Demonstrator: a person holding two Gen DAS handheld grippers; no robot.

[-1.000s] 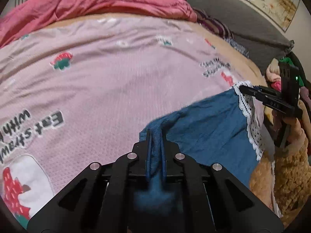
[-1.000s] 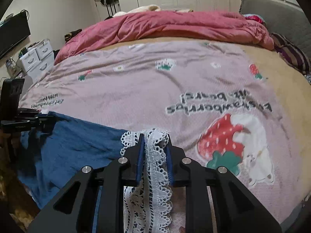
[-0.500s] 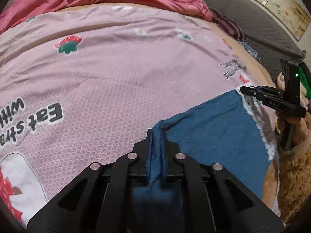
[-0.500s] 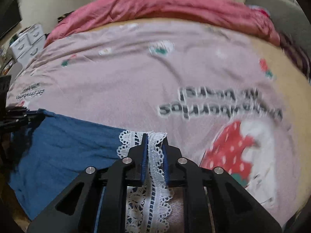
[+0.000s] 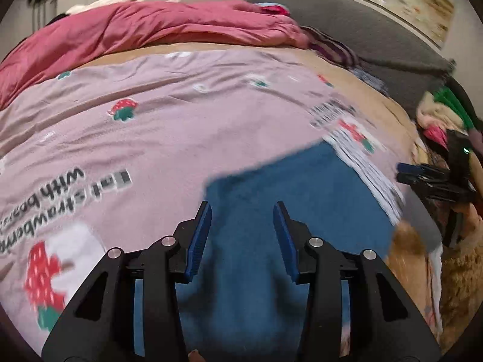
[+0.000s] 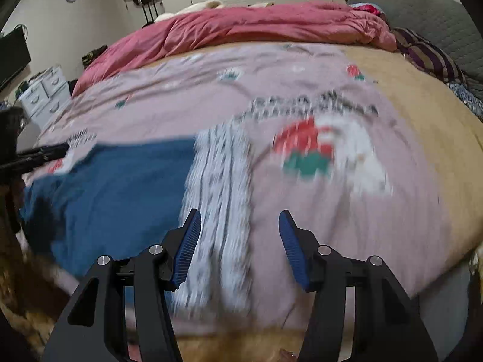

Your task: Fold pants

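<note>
The blue pants point(image 5: 289, 187) with a white lace hem point(image 5: 365, 166) lie flat on the pink strawberry blanket point(image 5: 169, 114) near the bed's front edge. My left gripper point(image 5: 241, 235) hovers over the blue end; its jaws are opening and nothing is pinched between the blue pads. In the right wrist view the blue cloth point(image 6: 120, 187) runs left and the lace hem point(image 6: 223, 181) lies under my right gripper point(image 6: 240, 247), whose jaws are opening too, clear of the fabric. The right gripper point(image 5: 422, 178) also shows at the right edge of the left wrist view. Both views are motion-blurred.
A crumpled pink duvet point(image 6: 256, 27) lies along the far side of the bed, with a grey headboard point(image 5: 362, 30) and striped pillow point(image 6: 428, 57) at the right. White drawers point(image 6: 45, 93) stand at the left. A fuzzy brown sleeve point(image 5: 462, 277) shows at the lower right.
Both grippers let go of the pants: the left released the blue edge, the right released the lace hem. Both pulled back and the pants now lie spread on the blanket.
</note>
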